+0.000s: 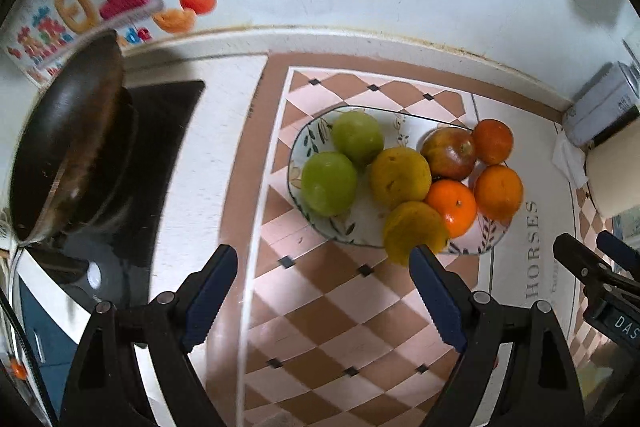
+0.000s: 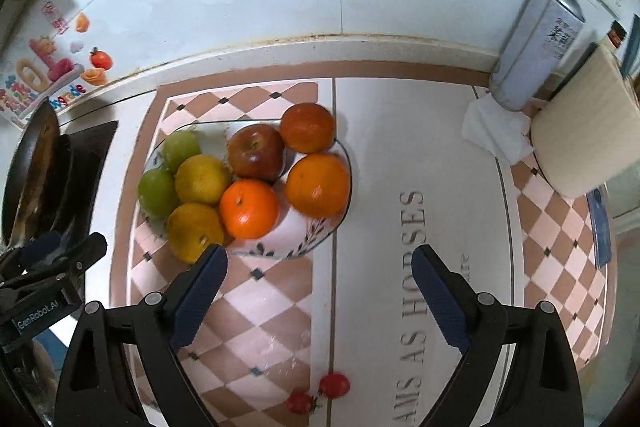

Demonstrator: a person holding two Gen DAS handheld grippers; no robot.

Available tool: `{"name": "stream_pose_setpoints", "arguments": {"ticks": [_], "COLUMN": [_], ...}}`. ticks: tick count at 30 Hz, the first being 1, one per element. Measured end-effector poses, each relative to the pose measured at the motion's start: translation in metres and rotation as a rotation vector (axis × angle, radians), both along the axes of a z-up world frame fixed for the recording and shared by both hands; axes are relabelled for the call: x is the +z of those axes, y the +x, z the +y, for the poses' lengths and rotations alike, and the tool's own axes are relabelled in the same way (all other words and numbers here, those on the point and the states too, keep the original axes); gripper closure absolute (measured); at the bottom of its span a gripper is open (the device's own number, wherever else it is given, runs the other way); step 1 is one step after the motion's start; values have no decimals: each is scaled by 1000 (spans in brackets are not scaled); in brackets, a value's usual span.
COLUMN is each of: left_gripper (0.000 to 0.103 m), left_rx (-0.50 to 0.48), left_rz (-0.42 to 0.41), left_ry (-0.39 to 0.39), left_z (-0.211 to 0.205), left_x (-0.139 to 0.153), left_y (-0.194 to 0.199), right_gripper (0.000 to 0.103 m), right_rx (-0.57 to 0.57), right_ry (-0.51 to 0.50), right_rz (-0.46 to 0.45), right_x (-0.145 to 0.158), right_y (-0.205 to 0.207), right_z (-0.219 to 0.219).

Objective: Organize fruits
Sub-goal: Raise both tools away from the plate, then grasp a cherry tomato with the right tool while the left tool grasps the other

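A patterned plate [image 1: 362,227] [image 2: 296,233] on the checkered mat holds two green fruits [image 1: 329,183] [image 2: 157,193], two yellow ones [image 1: 400,177] [image 2: 202,179], a red apple [image 1: 450,151] [image 2: 256,151] and three oranges [image 1: 452,207] [image 2: 249,209]. My left gripper [image 1: 324,259] is open and empty, hovering just before the plate's near edge. My right gripper [image 2: 320,259] is open and empty, near the plate's right front. Two small red tomatoes [image 2: 334,385] lie on the mat below it.
A dark wok [image 1: 68,143] sits on the stove at left. A grey can [image 2: 536,47], crumpled tissue [image 2: 494,131] and a cream roll [image 2: 584,143] stand at right. The tiled wall runs behind the counter. Each gripper shows at the other view's edge.
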State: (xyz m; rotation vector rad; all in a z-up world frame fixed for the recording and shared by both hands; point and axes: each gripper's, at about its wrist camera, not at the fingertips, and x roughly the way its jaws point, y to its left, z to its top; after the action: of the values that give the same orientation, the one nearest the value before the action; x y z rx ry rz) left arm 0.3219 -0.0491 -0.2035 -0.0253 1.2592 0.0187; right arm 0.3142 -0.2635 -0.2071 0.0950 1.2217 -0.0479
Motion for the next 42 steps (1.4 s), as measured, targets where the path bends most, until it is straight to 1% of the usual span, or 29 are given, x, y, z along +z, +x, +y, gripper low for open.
{"name": "stream_pose_setpoints", "arguments": {"ticks": [5, 9, 16, 18, 25, 31, 36, 40, 42], "left_gripper": [15, 15, 15, 15, 15, 15, 15, 15, 15], "left_rx": [-33, -68, -109, -118, -136, -140, -139, -138, -138], "left_rz": [-64, -126, -197, -205, -264, -298, -315, -305, -291], "left_ry": [24, 33, 7, -6, -29, -34, -40, -44, -43], "left_z": [-1, -4, -6, -6, -3, 2, 4, 3, 1], "left_x": [27, 52, 92, 100, 131, 145, 150, 148, 143], "left_y": [-30, -52, -86, -96, -126, -141, -148, -148, -145], "right_gripper": [7, 7, 7, 7, 7, 7, 7, 7, 7], "right_rx": [-20, -29, -19, -19, -19, -24, -35, -55, -65], "right_ry": [1, -12, -29, -28, -32, -25, 0, 41, 105], "right_rz": [-42, -97, -189, -216, -278, -308, -324, -301, -258], "right_x": [25, 54, 104, 117, 146, 161, 167, 158, 143], "right_y": [-36, -66, -111, -124, -161, -177, -183, -179, -172], "right_z": [5, 10, 23, 28, 38, 40, 40, 32, 22]}}
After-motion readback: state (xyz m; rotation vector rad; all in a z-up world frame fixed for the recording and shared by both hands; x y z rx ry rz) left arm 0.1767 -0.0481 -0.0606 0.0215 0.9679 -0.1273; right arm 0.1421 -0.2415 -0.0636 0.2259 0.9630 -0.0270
